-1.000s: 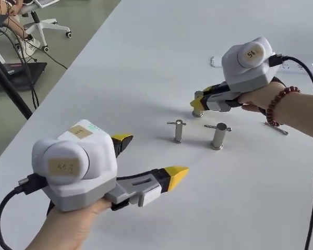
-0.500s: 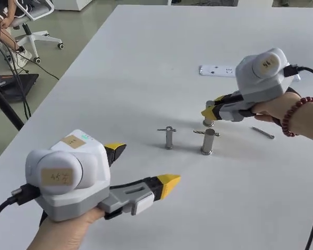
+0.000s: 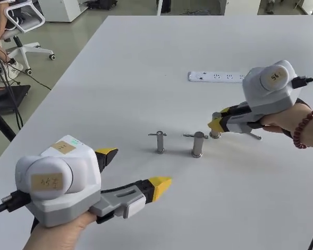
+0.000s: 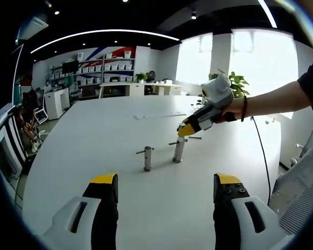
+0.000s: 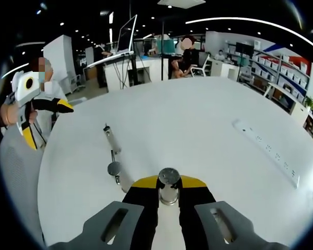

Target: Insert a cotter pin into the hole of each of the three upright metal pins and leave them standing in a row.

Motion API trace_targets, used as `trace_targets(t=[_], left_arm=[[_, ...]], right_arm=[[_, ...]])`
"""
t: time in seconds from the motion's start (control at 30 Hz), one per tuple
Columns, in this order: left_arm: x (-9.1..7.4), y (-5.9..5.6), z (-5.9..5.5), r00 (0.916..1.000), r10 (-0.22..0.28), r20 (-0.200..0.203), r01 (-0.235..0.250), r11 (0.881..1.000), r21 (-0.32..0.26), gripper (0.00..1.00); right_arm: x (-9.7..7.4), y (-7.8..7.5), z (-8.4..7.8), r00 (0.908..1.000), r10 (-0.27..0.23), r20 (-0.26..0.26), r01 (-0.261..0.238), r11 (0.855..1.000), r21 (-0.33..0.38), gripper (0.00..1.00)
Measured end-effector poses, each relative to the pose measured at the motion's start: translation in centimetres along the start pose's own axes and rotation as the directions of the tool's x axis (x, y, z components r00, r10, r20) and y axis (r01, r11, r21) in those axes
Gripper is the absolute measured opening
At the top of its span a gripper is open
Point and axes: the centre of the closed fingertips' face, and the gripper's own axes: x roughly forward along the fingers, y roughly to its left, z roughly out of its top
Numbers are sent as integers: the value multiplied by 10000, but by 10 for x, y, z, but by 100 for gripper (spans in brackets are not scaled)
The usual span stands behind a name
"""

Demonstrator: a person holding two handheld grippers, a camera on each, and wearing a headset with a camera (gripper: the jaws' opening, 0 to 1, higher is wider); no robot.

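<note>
Two upright metal pins (image 3: 160, 141) (image 3: 197, 144), each with a cotter pin through its top, stand side by side mid-table. They also appear in the left gripper view (image 4: 147, 159) (image 4: 179, 149). My right gripper (image 3: 217, 125) is shut on a third metal pin (image 3: 215, 133) just right of them; in the right gripper view its yellow tips clamp that pin (image 5: 169, 183). A loose cotter pin (image 3: 255, 136) lies on the table under that gripper. My left gripper (image 3: 134, 169) hovers open near the front left, holding nothing, well short of the pins.
A white power strip (image 3: 216, 76) lies further back on the white table (image 3: 146, 67). The table's left edge drops to a floor with an office chair (image 3: 26, 31) and cables. A person's hand with a bead bracelet (image 3: 302, 130) holds the right gripper.
The right gripper has moved the third pin from behind the two standing pins to their right, closer to their line. The left gripper stays open; the head camera has shifted.
</note>
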Motion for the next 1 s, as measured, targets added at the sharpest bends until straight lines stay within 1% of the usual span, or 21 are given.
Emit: trace_targets(t=[0.1,0.13,0.17,0.3,0.47,0.63,0.67,0.77,1.0], left_arm=[[0,-1,-2,10000,-14,-54,14,10000,3,74],[-1,-2,-2,10000,-34,-61,34,10000,-2,74],[-1,-3,-2,10000,-40,-59,40,10000,-9,74],[-1,-5,-1,10000,-41,-14,41,10000,14,74],[-2,-6,0,10000,-57,-16,57,10000,78,74],[-4,-8,1,10000,-53,15,53,9999,100,74],[-4,-8,1,10000,-63,6,63,9999,116,74],[-5,-10,1,10000,-81,18,81,9999,146,73],[-7,-13,1,9999,-102,11,102,9997,202,73]], right_arm=[[-7,4,-3,10000,-55,15,55,10000,61,8],[-8,-1,-4,10000,-64,15,64,9999,78,8],[-11,-1,-6,10000,-79,24,79,9999,105,8],[-20,9,-11,10000,-73,42,72,9999,140,8],[-27,18,-17,9999,-67,88,65,9998,208,8],[-34,19,-27,9999,-81,94,78,9996,272,8],[-35,22,-27,9999,-84,122,81,9995,315,8],[-37,25,-30,9997,-112,197,103,9989,446,8],[-42,45,-33,9994,-186,305,168,9983,563,8]])
